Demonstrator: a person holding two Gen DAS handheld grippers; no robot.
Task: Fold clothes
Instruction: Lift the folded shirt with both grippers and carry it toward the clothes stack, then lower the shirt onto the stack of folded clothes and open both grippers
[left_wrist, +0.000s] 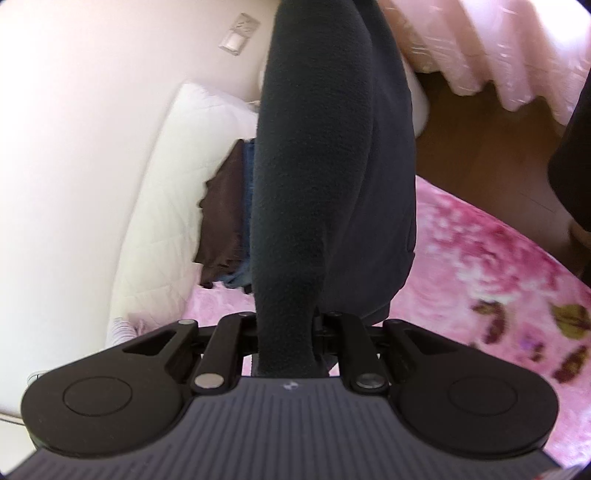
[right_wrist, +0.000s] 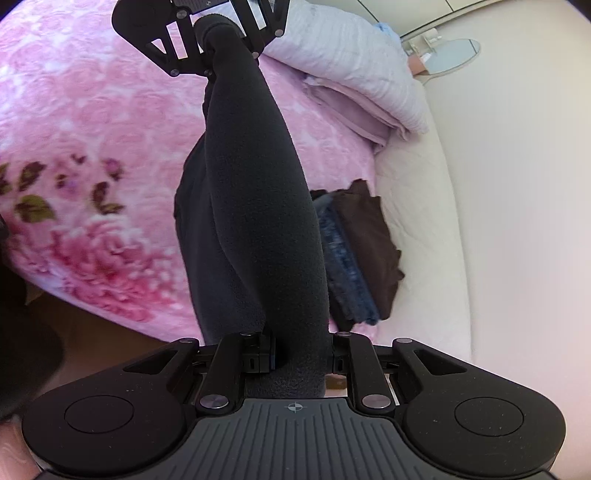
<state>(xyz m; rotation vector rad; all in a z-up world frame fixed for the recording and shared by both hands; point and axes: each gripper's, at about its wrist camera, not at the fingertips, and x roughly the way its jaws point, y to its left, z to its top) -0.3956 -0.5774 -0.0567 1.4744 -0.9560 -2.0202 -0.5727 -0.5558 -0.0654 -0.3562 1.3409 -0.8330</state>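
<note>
A dark fleece garment (left_wrist: 317, 177) (right_wrist: 255, 206) is stretched taut in the air between my two grippers, above the pink floral blanket (right_wrist: 92, 122). My left gripper (left_wrist: 286, 332) is shut on one end of it; its fingertips are buried in the fabric. The right wrist view shows that same left gripper (right_wrist: 212, 31) at the top, clamped on the far end. At the bottom, my right gripper (right_wrist: 299, 358) is shut on the near end. A looser layer of the garment hangs below the taut roll.
A folded stack, brown cloth (right_wrist: 373, 243) over blue denim (right_wrist: 343, 258), lies beside the garment at the blanket's edge by the cream quilted mattress (right_wrist: 424, 206). A white pillow (right_wrist: 354, 62) and folded pink cloth (right_wrist: 354, 114) lie farther off. Wooden floor (left_wrist: 480, 147) and a pink bed skirt (left_wrist: 498, 55) border the bed.
</note>
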